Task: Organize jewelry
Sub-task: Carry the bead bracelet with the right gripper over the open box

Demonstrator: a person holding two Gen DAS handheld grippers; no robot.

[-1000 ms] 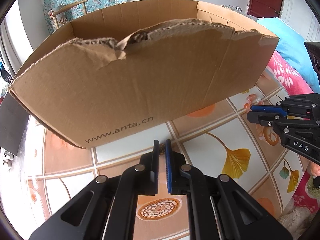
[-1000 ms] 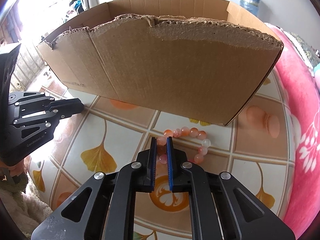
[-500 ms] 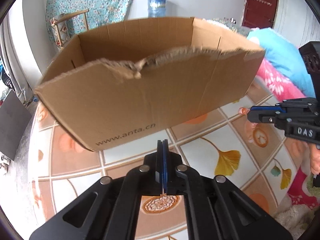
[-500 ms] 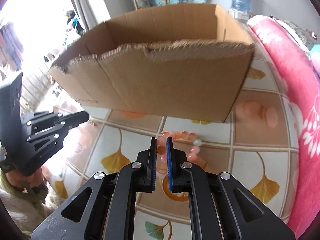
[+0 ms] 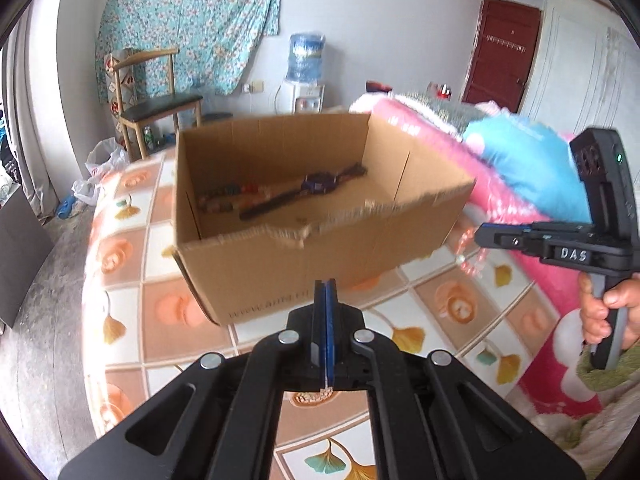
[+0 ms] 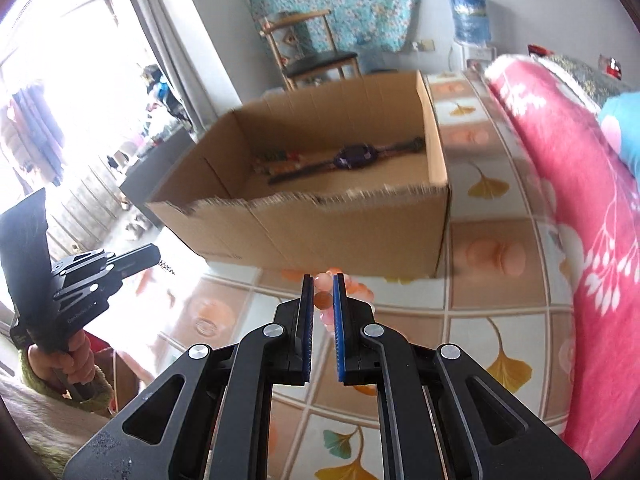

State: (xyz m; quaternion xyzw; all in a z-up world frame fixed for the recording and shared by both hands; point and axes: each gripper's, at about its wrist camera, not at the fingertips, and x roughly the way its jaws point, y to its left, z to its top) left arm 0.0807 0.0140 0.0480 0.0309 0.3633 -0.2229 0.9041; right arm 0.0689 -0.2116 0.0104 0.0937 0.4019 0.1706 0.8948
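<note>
On ginkgo-tiled tabletop (image 5: 404, 276), cardboard box (image 5: 320, 256), left gripper (image 5: 325, 300) fingers pinching thin chain (image 6: 165, 266), right gripper (image 6: 322, 300) narrowly holding bead bracelet (image 6: 320, 300).

Cardboard box (image 5: 320, 248) on desk (image 5: 168, 312); watch (image 5: 316, 182) and bracelets (image 5: 228, 198) inside; bead bracelet (image 6: 344, 286) before box; chair (image 5: 160, 96) behind.

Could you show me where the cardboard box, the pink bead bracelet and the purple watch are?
cardboard box (image 5: 304, 264): left wrist view, on its front wall.
pink bead bracelet (image 6: 322, 300): right wrist view, on a bead between the gripper's fingers.
purple watch (image 6: 354, 156): right wrist view, on its face, inside the box.
</note>
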